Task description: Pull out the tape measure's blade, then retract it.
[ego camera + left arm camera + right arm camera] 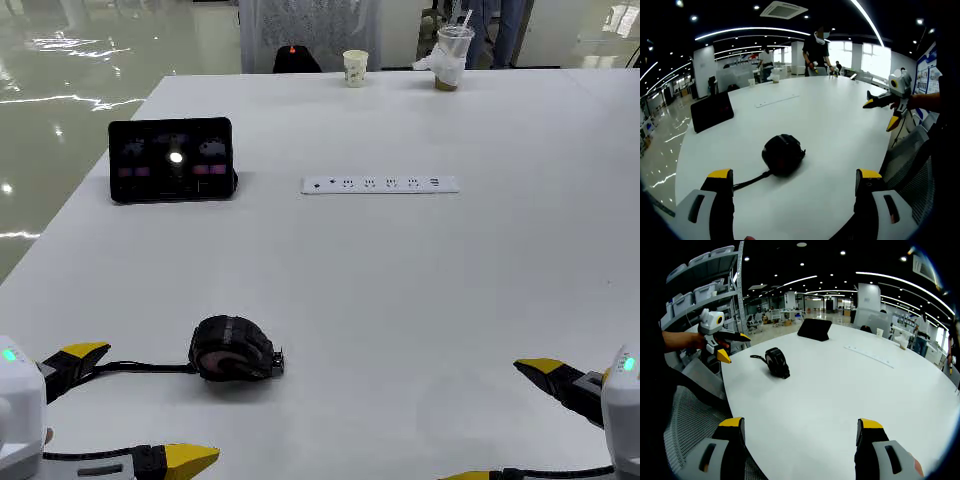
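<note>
White table [420,290] | tape measure [235,350] loose, seemingly fully retracted | left gripper [140,405], right gripper [497,420] spread wide

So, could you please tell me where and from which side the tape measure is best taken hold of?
Probably the black case of the tape measure, clamped across its broad sides by the left gripper coming from the strap end. The strap trails towards that gripper's open jaws, while the blade tip faces away towards the right gripper, so it is free to pull.
</note>
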Motion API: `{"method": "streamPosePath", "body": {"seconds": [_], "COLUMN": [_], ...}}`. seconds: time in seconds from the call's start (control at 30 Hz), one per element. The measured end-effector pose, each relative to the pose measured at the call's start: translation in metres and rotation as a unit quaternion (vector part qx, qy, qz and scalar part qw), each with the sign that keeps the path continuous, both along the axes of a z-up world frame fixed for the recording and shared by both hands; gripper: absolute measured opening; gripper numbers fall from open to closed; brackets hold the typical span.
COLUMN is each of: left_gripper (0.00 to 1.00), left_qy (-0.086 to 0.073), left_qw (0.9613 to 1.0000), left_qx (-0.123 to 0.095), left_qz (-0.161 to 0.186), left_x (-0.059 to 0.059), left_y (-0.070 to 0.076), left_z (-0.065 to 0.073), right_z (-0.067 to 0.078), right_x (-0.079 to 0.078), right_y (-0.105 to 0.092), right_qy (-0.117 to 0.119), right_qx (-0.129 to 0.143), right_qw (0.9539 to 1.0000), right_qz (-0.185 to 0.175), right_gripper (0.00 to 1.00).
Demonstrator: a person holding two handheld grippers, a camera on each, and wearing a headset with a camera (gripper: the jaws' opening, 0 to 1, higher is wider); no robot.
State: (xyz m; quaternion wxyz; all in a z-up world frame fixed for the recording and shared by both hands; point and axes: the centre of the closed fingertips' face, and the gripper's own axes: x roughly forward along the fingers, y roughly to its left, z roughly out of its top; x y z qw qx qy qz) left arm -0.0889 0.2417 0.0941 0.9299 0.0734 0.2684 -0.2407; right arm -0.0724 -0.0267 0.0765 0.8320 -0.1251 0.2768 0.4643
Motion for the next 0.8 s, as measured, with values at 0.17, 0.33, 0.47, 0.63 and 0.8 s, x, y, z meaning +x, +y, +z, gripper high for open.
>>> {"method": "streamPosePath", "body": {"seconds": [0.17, 0.33, 0.47, 0.63, 0.8], "left_gripper": [0.99, 0.99, 0.99, 0.99, 0.99], "left_qy": [0.0, 0.001, 0.002, 0.002, 0.002], "left_qw": [1.0, 1.0, 1.0, 1.0, 1.0], "left_qx": [-0.001, -0.002, -0.002, -0.001, 0.001], "left_qz": [-0.001, -0.003, -0.002, -0.002, -0.003], "left_x": [-0.0002, -0.0011, -0.0021, -0.003, -0.0029], "left_y": [-0.0014, -0.0024, -0.002, -0.0021, -0.0018], "left_z": [0.0008, 0.0009, 0.0005, 0.0001, 0.0002], "right_z": [0.0005, 0.0009, 0.001, 0.0006, 0.0018], "right_x": [-0.0002, -0.0002, -0.0002, -0.0006, -0.0001], "right_y": [0.0, 0.0001, -0.0001, 0.0, 0.0013], "right_qy": [-0.001, -0.001, -0.001, 0.001, -0.004], "right_qx": [-0.001, 0.0, -0.001, -0.003, -0.002], "right_qw": [1.0, 1.0, 1.0, 1.0, 1.0], "right_qz": [0.0, 0.0, 0.0, 0.003, 0.006], "right_gripper": [0.93, 0.93, 0.92, 0.91, 0.94]}}
